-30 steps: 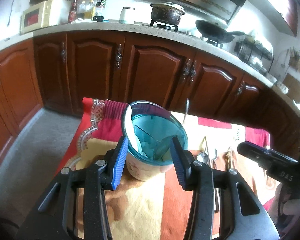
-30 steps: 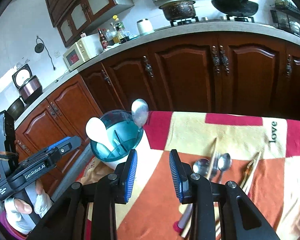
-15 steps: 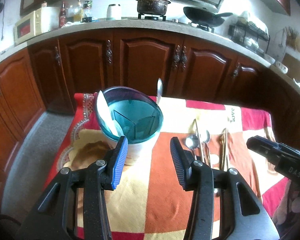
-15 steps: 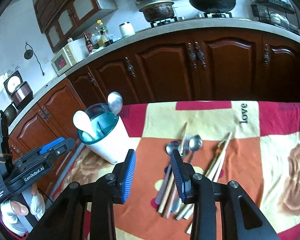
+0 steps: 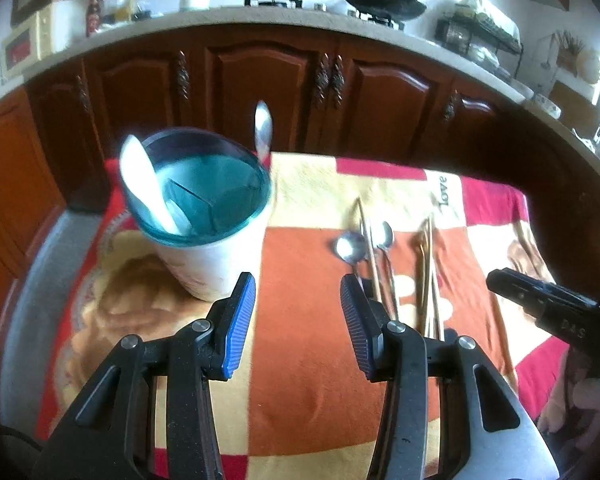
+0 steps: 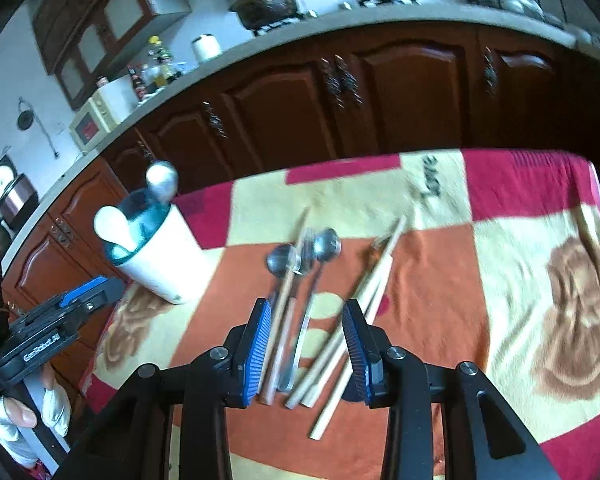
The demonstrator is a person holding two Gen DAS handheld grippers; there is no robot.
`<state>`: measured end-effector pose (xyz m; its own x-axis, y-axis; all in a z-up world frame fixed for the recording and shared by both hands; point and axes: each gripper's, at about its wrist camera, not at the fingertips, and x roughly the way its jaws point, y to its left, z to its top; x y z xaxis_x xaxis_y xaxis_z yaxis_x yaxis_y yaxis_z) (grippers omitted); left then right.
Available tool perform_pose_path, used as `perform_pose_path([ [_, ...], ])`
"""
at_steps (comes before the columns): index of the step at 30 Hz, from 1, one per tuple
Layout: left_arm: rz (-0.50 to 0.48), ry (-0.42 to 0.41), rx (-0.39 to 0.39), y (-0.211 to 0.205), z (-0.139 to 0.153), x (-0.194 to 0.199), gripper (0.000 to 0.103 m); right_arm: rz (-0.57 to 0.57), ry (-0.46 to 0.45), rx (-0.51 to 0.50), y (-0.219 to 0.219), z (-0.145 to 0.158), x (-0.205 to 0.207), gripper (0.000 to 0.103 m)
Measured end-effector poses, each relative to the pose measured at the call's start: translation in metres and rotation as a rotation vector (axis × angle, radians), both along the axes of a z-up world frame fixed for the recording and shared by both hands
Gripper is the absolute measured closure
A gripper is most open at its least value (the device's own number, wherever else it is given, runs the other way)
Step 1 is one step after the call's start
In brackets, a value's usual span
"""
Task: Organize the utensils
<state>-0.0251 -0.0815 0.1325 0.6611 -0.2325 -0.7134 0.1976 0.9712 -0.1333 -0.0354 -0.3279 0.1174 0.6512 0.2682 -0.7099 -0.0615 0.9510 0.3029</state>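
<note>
Holder: one white utensil holder [image 5: 208, 256] with teal divided insert, left of frame, containing one white spoon [image 5: 144, 184] and one metal spoon [image 5: 263, 128].
Loose utensils: two metal spoons [image 6: 300, 256], several wooden chopsticks [image 6: 364, 296], centre, on a patchwork cloth [image 6: 500, 280].
Left gripper [image 5: 298, 320]: released, empty.
Right gripper [image 6: 306, 344]: released, empty, above the handles.

Daylit kitchen, blown-out glare at upper right of the left wrist view, strong fisheye bending with dark vignetted corners, motion blur softening both views, dim lower edges.
</note>
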Motion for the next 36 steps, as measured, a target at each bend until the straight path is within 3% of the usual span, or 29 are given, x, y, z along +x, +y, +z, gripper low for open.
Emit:
perform_pose_path([
  [12,-0.088,0.131,-0.036,-0.043,-0.034,0.031,0.059,-0.044,0.083,0.084,-0.031,-0.044,0.031,0.071],
  [21,-0.074,0.206,-0.058,-0.069,-0.049,0.074,0.059,-0.098,0.124,0.142,-0.055,-0.061,0.082,0.079],
  [36,-0.016,0.247,0.033,-0.116,-0.066,0.153,0.059,-0.112,0.170,0.215,-0.077,-0.088,0.121,0.080],
])
